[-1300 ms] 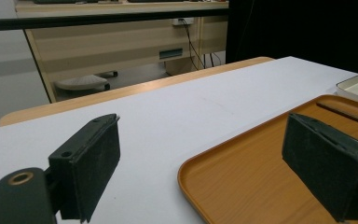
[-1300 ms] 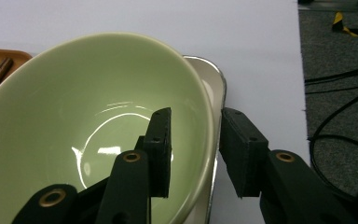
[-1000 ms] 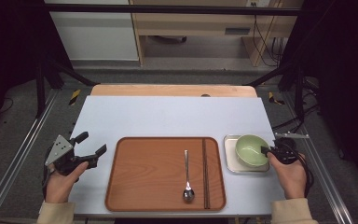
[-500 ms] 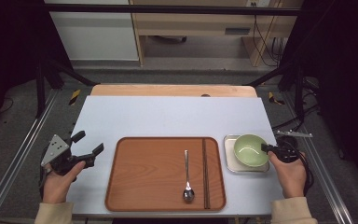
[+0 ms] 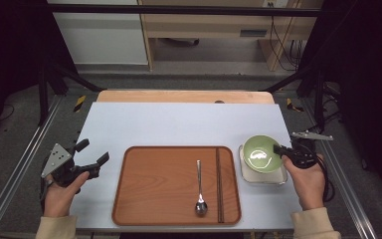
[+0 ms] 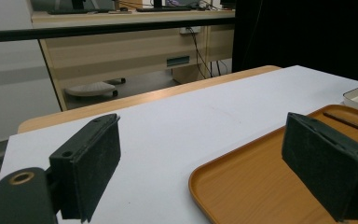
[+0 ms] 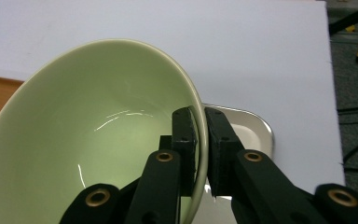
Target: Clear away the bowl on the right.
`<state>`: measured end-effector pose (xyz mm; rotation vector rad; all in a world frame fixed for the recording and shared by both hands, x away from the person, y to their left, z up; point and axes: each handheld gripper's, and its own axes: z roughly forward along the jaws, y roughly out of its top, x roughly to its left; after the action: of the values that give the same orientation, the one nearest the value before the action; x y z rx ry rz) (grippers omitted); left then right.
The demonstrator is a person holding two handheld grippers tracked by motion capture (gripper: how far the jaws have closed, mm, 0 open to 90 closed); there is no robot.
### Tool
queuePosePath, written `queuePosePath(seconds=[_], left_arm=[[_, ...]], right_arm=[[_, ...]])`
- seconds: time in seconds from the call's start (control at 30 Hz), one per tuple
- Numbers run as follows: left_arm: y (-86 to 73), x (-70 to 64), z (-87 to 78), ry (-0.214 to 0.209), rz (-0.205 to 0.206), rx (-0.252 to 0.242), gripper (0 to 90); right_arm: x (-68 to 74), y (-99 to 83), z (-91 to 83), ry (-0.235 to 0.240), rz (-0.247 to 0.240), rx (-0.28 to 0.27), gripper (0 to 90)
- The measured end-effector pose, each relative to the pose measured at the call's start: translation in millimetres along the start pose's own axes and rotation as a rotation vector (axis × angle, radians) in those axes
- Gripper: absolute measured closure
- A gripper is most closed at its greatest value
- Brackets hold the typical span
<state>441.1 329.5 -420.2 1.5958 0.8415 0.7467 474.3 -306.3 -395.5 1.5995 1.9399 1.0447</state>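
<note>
Since a moment ago the green bowl (image 5: 261, 153) has shifted a little up and off-centre on the white square dish (image 5: 262, 175), carried by the right gripper (image 5: 278, 149); the left gripper (image 5: 91, 156) has barely moved at the table's left edge.

The right gripper's jaws are closed on the bowl's rim, one jaw inside the wall and one outside, as the right gripper view makes plain with the green bowl (image 7: 93, 135) tipped toward the camera and the rim pinched between the black pads (image 7: 185, 140). Under it sits the white square dish (image 7: 249, 128), its corner showing past the jaws. The person's right hand (image 5: 306, 177) wraps the handle.

The left gripper stands wide open, holding nothing, its pads (image 6: 91, 165) well apart over the table beside the tray's left edge.

The wooden tray (image 5: 149, 199) lies in the middle of the pale blue table (image 5: 179, 124), with a metal spoon (image 5: 199, 191) and a pair of dark chopsticks (image 5: 219, 184) lying side by side on it, just left of the dish. A strip of bare wood borders the far side. Beyond stand a wooden desk (image 5: 214, 25), cables and a black frame on a grey floor.
</note>
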Motion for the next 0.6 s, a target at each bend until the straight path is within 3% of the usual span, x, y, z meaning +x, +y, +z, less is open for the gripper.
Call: queuePosePath(seconds=[0.6], left_arm=[[0.1, 2.2, -2.4, -0.01, 0.0, -0.021, 10.8]], right_arm=[[60.7, 15.1, 17.8, 0.14, -0.08, 0.028, 83.7]])
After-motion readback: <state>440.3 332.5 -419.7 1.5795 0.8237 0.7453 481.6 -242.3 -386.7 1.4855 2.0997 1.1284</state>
